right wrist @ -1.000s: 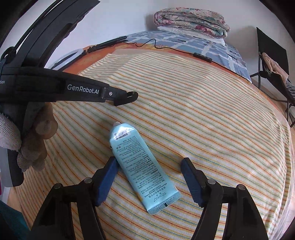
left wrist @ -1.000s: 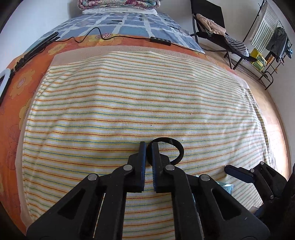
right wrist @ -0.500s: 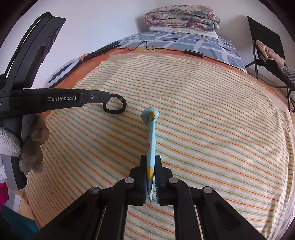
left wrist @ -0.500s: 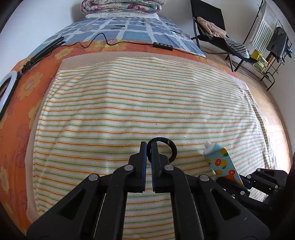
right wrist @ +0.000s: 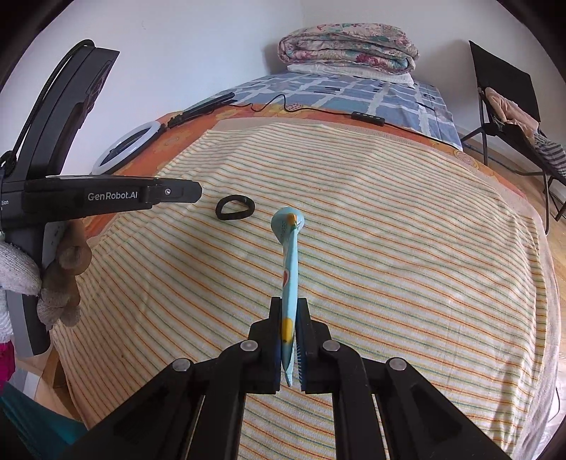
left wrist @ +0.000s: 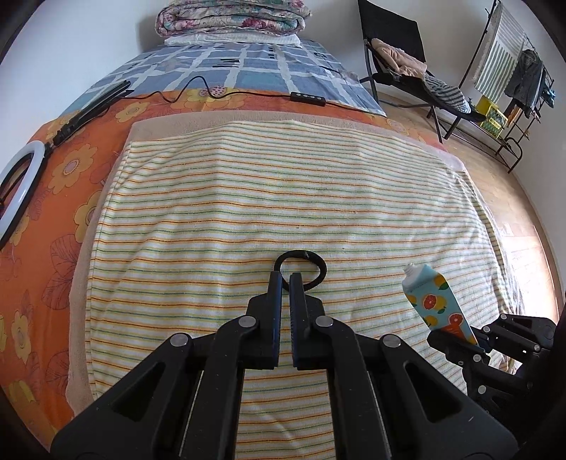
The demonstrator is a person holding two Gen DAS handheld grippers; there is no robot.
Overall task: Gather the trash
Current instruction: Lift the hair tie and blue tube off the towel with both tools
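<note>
Tube: light-blue squeezable tube with orange citrus print (right wrist: 290, 269), crimped tail clamped between the right tongs (right wrist: 289, 339), lifted off the bed, white nozzle end pointing forward and up. In the left wrist view the same tube (left wrist: 437, 302) sits at lower right, held edge-on above the yellow-striped towel (left wrist: 269, 198).
Black ring-shaped hair tie (right wrist: 235, 207) lies flat on the towel, apart from the left tongs in the right wrist view. From the left wrist view the hair tie (left wrist: 300, 268) shows just past the tips of the left tongs (left wrist: 286, 279), which are nearly closed with a narrow gap and nothing between them.
Towel covers an orange floral bedsheet (left wrist: 46, 198). White ring light (left wrist: 19, 184) lies at the bed's left edge; folded floral quilt (left wrist: 231, 16) at the head.
</note>
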